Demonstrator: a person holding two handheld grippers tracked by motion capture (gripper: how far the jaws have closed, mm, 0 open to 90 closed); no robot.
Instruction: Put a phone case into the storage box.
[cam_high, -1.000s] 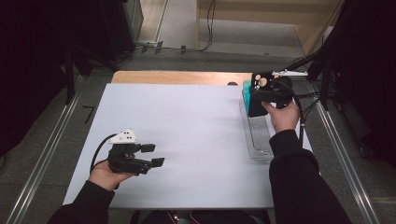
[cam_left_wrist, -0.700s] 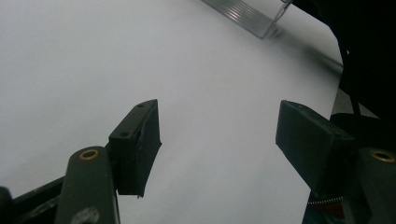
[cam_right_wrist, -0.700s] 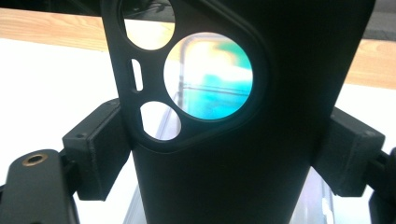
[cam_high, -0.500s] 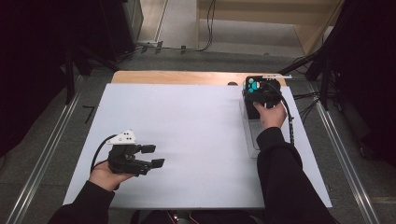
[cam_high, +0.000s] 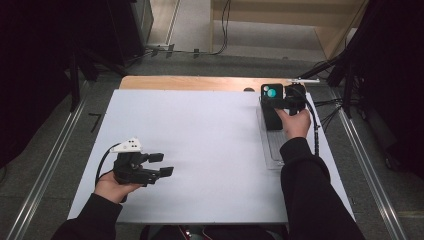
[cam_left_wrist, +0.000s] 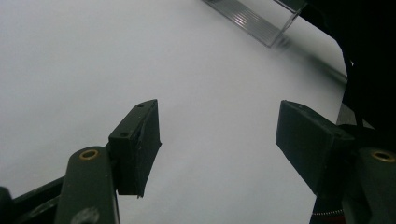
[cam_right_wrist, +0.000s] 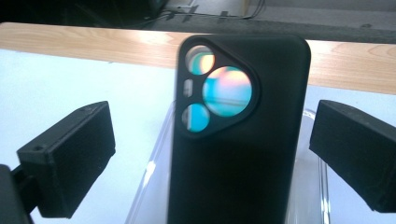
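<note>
Your right tool (cam_right_wrist: 212, 154) stands with its jaws wide, and they have just been opening; the black phone case (cam_right_wrist: 238, 135) stands upright between them, with a clear gap to each pad, so nothing is gripped. The case's camera cutout faces this tool, showing teal and orange through its holes. Under and behind the case lies the clear tray (cam_right_wrist: 312, 186), its rim showing just beside the case on both sides. From above, your right hand (cam_high: 295, 122) sits just behind the case at the far right of the white counter (cam_high: 200, 130). Your left tool (cam_left_wrist: 217, 140) is partly open and holds nothing; there is bare counter between its jaws, well apart from the case.
</note>
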